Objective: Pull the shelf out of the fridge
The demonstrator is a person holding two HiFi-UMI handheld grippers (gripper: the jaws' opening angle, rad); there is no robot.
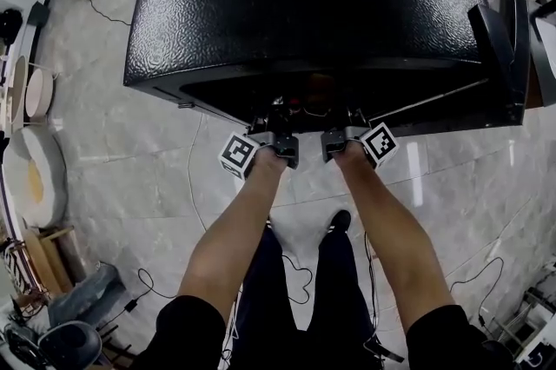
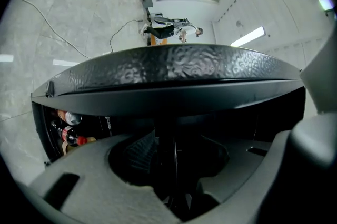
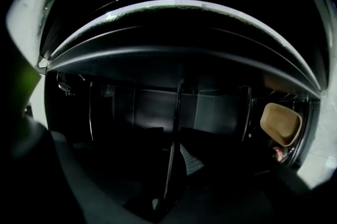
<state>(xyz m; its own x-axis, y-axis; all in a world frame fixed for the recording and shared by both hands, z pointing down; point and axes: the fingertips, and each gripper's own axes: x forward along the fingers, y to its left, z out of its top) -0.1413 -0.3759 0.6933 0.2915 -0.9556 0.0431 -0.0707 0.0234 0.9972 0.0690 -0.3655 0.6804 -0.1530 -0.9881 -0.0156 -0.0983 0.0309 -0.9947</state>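
Note:
From above, the black fridge [image 1: 304,3] fills the head view, and both grippers reach into its dark opening side by side. A thin shelf edge [image 2: 174,165] runs upright between the jaws of my left gripper [image 2: 174,160], whose ribbed pad [image 2: 131,152] stands a little apart from it. In the right gripper view the same kind of thin shelf edge [image 3: 174,133] passes between the jaws of my right gripper [image 3: 168,165], with a ribbed pad [image 3: 192,160] close beside it. In the head view the left gripper [image 1: 276,123] and the right gripper [image 1: 344,122] have their tips hidden under the fridge top.
The fridge door [image 1: 508,29] hangs open at the right. Bottles and cans [image 2: 71,133] sit at the fridge's left side, and a tan container [image 3: 281,123] at its right. Cables [image 1: 195,160] trail over the tiled floor, and clutter [image 1: 35,177] lines the left wall.

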